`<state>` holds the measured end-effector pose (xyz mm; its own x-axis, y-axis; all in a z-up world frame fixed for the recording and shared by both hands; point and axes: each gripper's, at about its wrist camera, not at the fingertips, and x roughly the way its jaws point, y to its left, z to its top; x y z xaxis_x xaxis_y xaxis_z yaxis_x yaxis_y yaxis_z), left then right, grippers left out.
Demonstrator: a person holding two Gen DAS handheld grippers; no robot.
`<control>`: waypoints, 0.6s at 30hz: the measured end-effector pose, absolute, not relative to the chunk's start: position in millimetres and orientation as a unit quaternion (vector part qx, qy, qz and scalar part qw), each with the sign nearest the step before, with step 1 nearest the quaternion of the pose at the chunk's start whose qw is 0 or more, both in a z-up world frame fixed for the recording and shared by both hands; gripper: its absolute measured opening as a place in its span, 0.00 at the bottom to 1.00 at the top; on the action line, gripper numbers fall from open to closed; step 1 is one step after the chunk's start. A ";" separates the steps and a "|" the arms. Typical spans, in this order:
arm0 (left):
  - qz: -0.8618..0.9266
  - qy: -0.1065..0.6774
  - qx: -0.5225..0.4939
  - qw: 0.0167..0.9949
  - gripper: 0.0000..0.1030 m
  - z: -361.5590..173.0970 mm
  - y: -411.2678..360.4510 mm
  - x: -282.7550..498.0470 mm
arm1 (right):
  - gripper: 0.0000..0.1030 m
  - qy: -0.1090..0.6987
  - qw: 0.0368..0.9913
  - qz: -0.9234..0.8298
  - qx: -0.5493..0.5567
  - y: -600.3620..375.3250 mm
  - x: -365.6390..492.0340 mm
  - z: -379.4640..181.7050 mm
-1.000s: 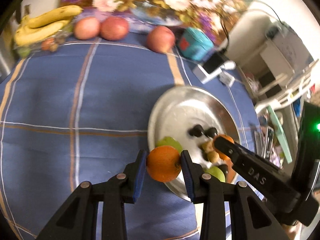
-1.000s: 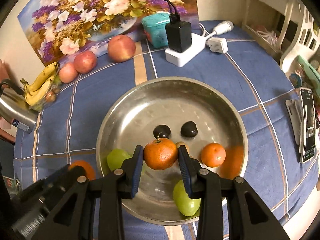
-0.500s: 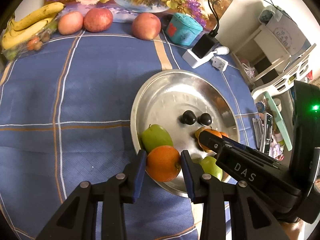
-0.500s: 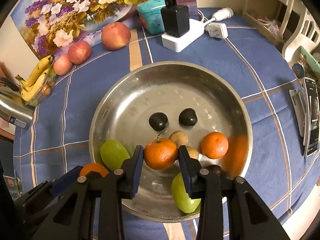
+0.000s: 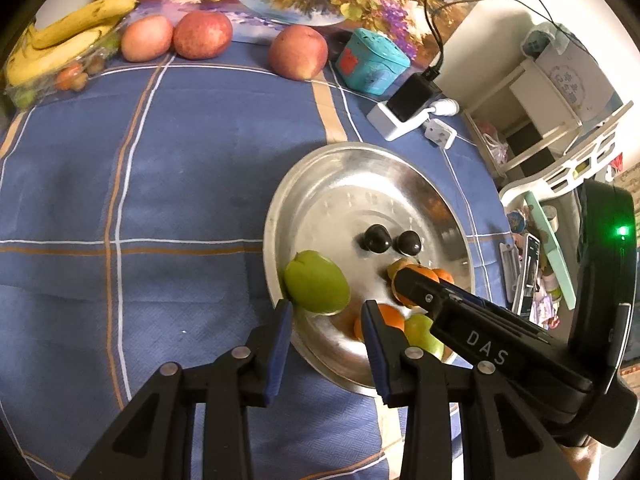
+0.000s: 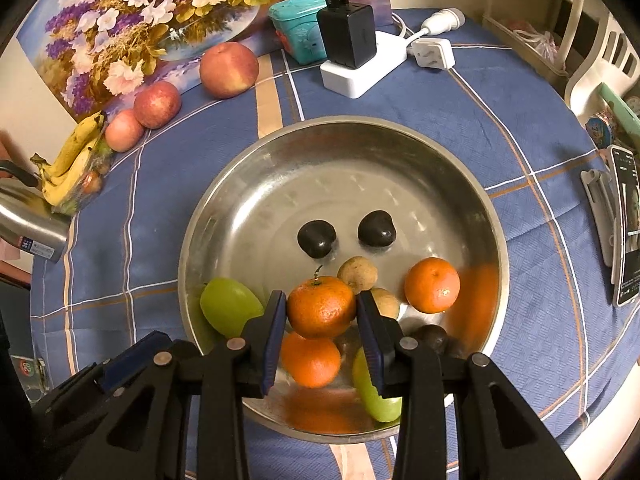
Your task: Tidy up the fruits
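A steel bowl on the blue checked cloth holds two dark plums, green fruits, small brown fruits and oranges. My right gripper is shut on an orange, just above the bowl's near side. Another orange lies in the bowl beneath it. My left gripper is open and empty over the bowl's near rim, beside a green fruit; the dropped orange lies behind its right finger.
Three apples and bananas lie at the table's far edge by a flower painting. A teal tin, a power strip with charger, a steel kettle and phones stand around the bowl.
My left gripper has opened and let go of its orange, which now lies in the bowl. My right gripper still holds its orange and has come slightly nearer the bowl.
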<state>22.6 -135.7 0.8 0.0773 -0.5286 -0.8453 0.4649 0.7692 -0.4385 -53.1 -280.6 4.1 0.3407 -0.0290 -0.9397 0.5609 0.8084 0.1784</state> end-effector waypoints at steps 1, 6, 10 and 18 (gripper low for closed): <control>-0.335 0.590 -0.027 0.735 0.38 0.4 -134.2 23.6 | 0.37 0.542 0.781 -0.188 0.245 -280.8 -52.9 3.8; -0.307 0.595 -0.025 0.743 0.43 -3.9 -125.4 30.6 | 0.37 0.537 0.786 -0.184 0.247 -279.5 -52.2 6.1; -0.270 0.596 -0.021 0.756 0.67 -8.0 -114.0 39.1 | 0.45 0.538 0.786 -0.182 0.246 -278.2 -51.3 5.5; -0.185 0.592 0.002 0.785 0.92 -21.9 -89.2 58.0 | 0.63 0.543 0.787 -0.176 0.232 -274.6 -47.6 3.4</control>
<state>58.0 -89.2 -21.9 0.2314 -0.2882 -0.9292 0.2918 0.9317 -0.2163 -47.6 -274.6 3.4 0.3478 -0.0258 -0.9372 0.5296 0.8303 0.1737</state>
